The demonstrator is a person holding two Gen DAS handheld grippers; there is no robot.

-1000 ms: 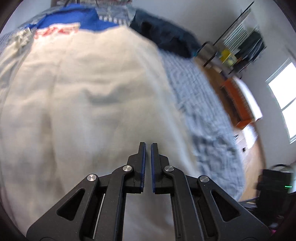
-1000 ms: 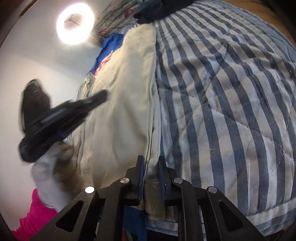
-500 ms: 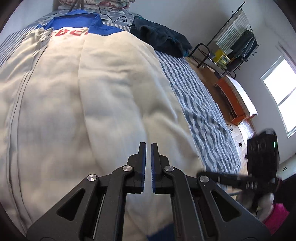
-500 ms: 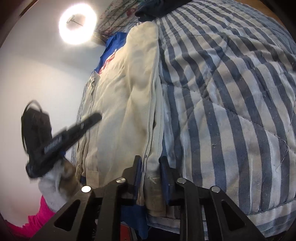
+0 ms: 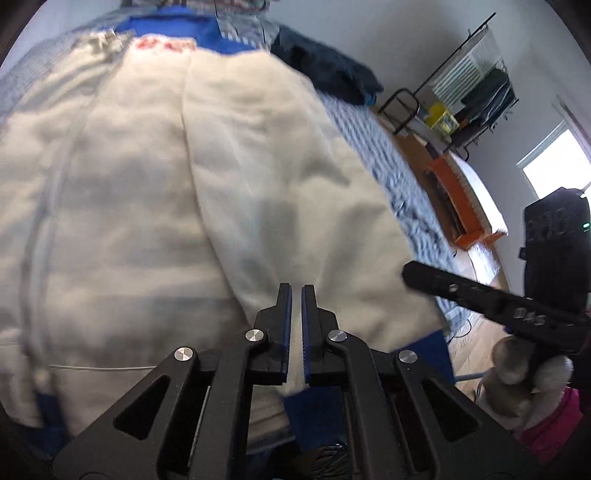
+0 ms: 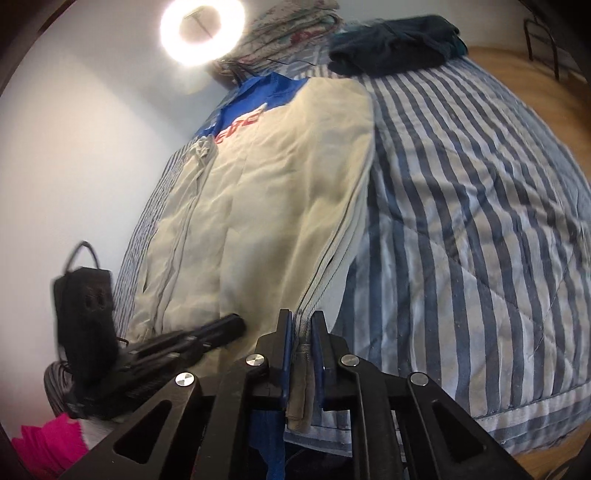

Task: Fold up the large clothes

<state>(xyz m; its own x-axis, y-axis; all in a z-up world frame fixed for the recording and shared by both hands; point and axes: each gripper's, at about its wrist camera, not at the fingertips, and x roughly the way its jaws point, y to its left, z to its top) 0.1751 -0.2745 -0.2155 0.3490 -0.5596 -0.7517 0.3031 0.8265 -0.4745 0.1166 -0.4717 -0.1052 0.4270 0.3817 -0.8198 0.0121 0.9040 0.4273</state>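
Note:
A large cream garment [image 5: 184,184] with a blue top and red letters lies spread along the striped quilt [image 6: 461,221]. My left gripper [image 5: 296,291] hovers shut above the garment's near end, and I see nothing pinched between its pads. In the right wrist view it shows as a dark blurred finger [image 6: 221,328] over the cream garment [image 6: 277,184]. My right gripper [image 6: 301,317] has the garment's ribbed near-right edge between its closing jaws, and the pads press on the folded hem. Its finger [image 5: 461,291] reaches in from the right in the left wrist view.
A dark navy clothing pile [image 6: 391,51] sits at the bed's far end beside folded floral bedding [image 6: 288,26]. A ring light [image 6: 202,27] glows on the wall. A clothes rack [image 5: 472,92], an orange frame [image 5: 461,206] and wooden floor lie right of the bed. A gloved hand [image 5: 517,369] holds the right gripper.
The right gripper has risen with the hem, and its jaws have narrowed on it. The left gripper has moved back toward the garment's near end and stayed shut.

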